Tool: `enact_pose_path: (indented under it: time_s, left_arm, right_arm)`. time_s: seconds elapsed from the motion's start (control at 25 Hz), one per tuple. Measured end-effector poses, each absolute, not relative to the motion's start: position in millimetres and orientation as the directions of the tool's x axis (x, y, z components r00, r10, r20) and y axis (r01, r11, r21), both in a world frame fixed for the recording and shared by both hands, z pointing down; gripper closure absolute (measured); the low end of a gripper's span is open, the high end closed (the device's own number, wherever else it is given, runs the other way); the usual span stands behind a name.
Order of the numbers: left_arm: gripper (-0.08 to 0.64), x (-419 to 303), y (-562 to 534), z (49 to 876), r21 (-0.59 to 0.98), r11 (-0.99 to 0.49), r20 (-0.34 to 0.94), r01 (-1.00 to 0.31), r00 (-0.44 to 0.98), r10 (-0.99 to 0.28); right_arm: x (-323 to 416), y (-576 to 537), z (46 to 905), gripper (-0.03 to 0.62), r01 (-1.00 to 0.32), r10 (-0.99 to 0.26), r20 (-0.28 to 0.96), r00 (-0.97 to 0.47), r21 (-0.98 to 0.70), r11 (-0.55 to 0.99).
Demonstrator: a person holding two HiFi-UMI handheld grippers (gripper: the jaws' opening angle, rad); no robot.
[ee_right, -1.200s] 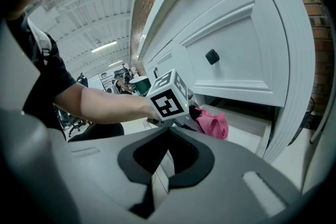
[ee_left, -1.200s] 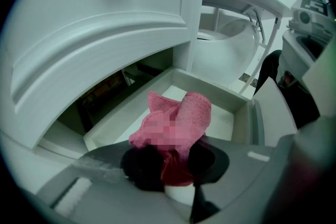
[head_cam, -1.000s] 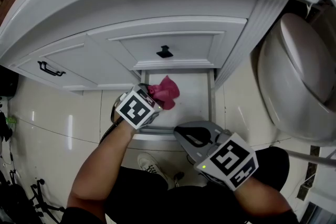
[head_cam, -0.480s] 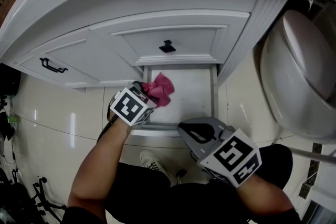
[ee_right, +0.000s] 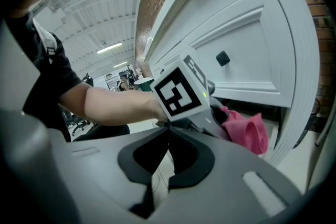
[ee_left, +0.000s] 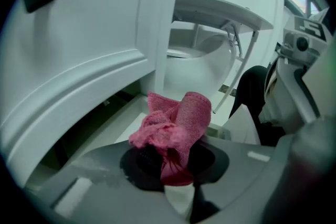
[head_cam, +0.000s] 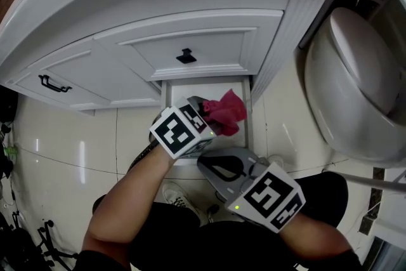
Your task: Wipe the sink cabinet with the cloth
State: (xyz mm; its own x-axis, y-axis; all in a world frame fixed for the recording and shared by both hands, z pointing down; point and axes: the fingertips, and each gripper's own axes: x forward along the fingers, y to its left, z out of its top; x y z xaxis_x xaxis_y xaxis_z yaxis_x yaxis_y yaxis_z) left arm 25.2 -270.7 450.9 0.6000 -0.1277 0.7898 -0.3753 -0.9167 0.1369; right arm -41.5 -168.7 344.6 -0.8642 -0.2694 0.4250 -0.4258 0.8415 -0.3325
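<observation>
Pale floor tiles (head_cam: 63,143) spread out under the person. Nearest, the right gripper (ee_right: 167,128) waits with its jaws pressed together and nothing in them. Just past it, the left gripper (head_cam: 212,118) pinches the pink cloth (head_cam: 227,110) tight — it has slid from the left side of the low opening (head_cam: 181,92) to the right. Above stands the white cabinet door (head_cam: 190,41) with its black knob (head_cam: 184,56).

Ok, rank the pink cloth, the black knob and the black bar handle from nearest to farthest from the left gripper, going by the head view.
1. pink cloth, clamped in the left gripper itself.
2. black knob, on the centre door just above.
3. black bar handle, far off on the left-hand door.
</observation>
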Motion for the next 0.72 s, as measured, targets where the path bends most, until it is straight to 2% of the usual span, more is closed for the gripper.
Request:
enact_pose_path:
  time_s: [0.12, 0.28, 0.72]
  left_arm:
    - [0.469, 48.1, -253.1, 457.5, 0.165, -0.944, 0.792, -0.287, 0.608, -0.047]
    - [0.469, 52.2, -243.9, 468.7, 0.181, -0.952, 0.812, -0.247, 0.584, 0.003]
    - [0.469, 25.7, -240.1, 480.2, 0.169, -0.961, 0.848, -0.219, 0.529, 0.029]
  right_arm:
    - [-35.6, -166.7, 338.5, 0.584, -0.417, -0.268, 0.422, -0.866, -0.315, 0.853]
    - [-31.1, -164.4, 350.6, 0.584, -0.440, -0.274, 0.439, -0.856, -0.341, 0.830]
    - [-24.0, -153.9, 366.2, 0.584, -0.471, -0.264, 0.493, -0.829, -0.359, 0.806]
